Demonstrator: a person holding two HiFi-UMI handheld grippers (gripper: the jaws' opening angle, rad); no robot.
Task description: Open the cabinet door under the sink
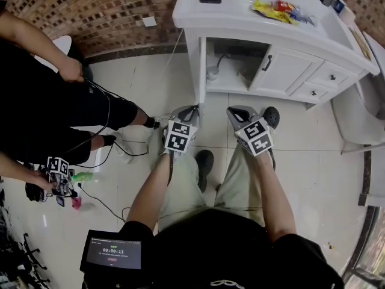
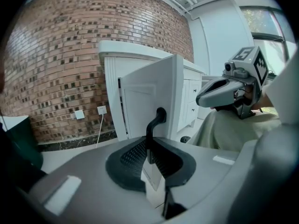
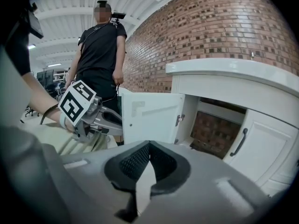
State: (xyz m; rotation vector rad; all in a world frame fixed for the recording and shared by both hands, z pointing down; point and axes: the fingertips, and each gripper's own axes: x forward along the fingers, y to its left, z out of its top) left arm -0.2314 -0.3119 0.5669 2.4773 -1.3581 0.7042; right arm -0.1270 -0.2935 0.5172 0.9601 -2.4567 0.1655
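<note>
Left claw [image 2: 150, 147] pinches the upright black handle [image 2: 157, 121] at the free edge of the cabinet door [image 2: 140, 99], already swung wide off the sink cabinet's [image 1: 240, 15] left post; right claw [image 3: 149, 147] is pressed together, empty, apart.

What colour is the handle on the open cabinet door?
Black; the handle shows best in the left gripper view.

cabinet door [image 2: 149, 94]: white | handle [image 2: 156, 121]: black | wall [image 2: 56, 55]: brown brick
</note>
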